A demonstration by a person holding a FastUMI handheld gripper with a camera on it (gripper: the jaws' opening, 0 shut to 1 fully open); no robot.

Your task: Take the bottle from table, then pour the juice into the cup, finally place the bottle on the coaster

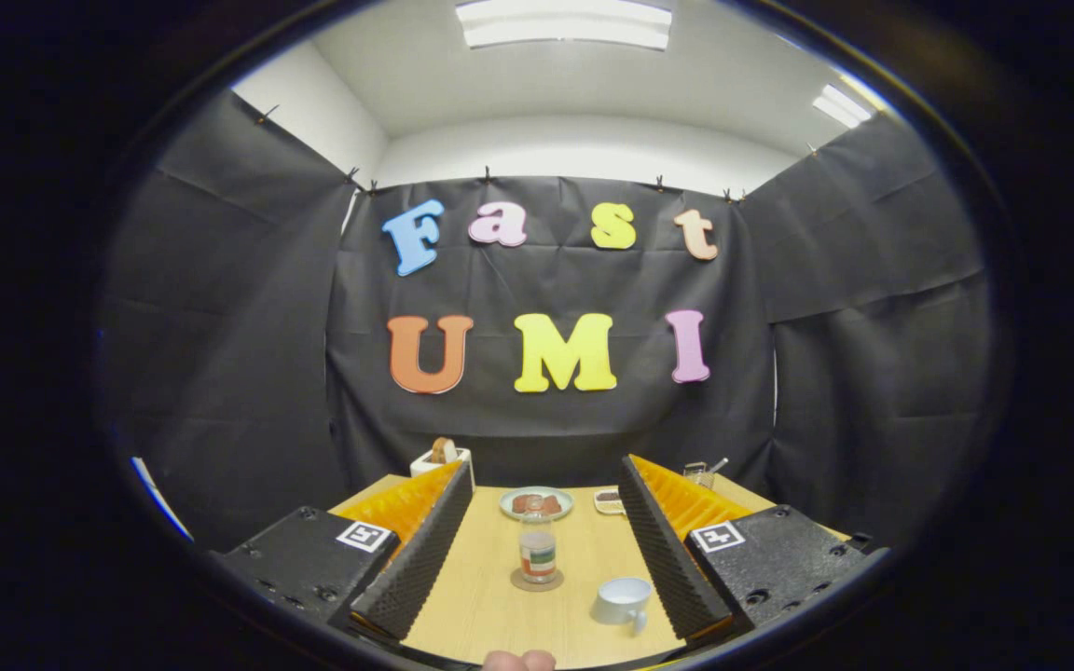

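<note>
Gripper view has the bottle (537, 550) standing upright on the coaster (537, 581), the cup (623, 599) just beside, and the gripper (537, 536) with fingers spread wide and empty, so the task looks finished.

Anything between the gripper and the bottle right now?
Nothing visible. The gripper is open, and the bottle stands on the coaster straight ahead between the fingers; the cup sits nearer, beside the right finger.

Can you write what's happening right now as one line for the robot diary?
gripper: jaws open, empty | bottle: upright on coaster, between jaws | cup: near right jaw
</note>
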